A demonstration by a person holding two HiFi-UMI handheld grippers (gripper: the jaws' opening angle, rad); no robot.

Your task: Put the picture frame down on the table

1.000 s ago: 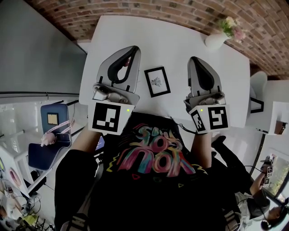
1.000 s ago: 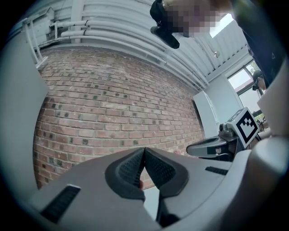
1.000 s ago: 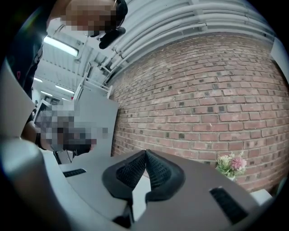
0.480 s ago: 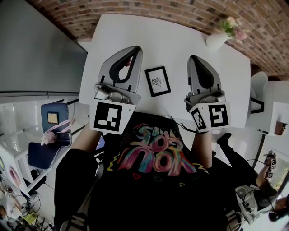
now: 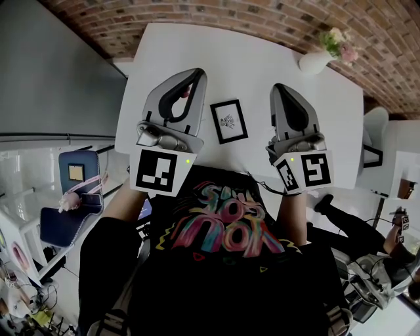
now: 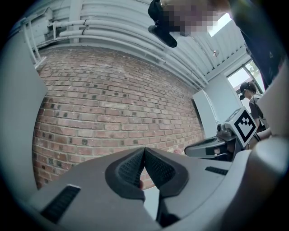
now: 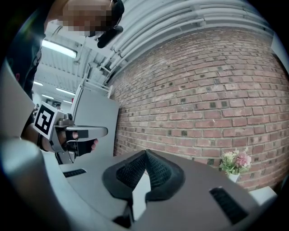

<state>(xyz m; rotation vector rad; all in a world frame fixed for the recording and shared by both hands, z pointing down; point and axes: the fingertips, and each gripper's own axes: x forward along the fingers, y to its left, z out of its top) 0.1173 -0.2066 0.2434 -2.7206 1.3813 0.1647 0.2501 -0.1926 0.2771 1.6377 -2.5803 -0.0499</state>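
Observation:
A small black picture frame [image 5: 229,121] with a white mat lies flat on the white table [image 5: 249,59], between my two grippers. My left gripper [image 5: 189,77] hovers to the frame's left, its jaws shut with nothing between them. On the frame's right, my right gripper [image 5: 280,88] is likewise shut and empty. In the left gripper view the closed tips [image 6: 144,150] point at a brick wall, and the right gripper [image 6: 212,146] shows at the side. The right gripper view shows its tips [image 7: 145,153] meeting, with the left gripper [image 7: 79,133] at the left.
A white vase of pink flowers [image 5: 326,51] stands at the table's far right corner, also the vase of flowers [image 7: 235,164]. A brick wall [image 5: 262,16] runs behind the table. A blue chair [image 5: 72,197] stands left, and a person [image 5: 367,230] sits low right.
Both grippers stay nearly still beside the frame. The person at the lower right has shifted position.

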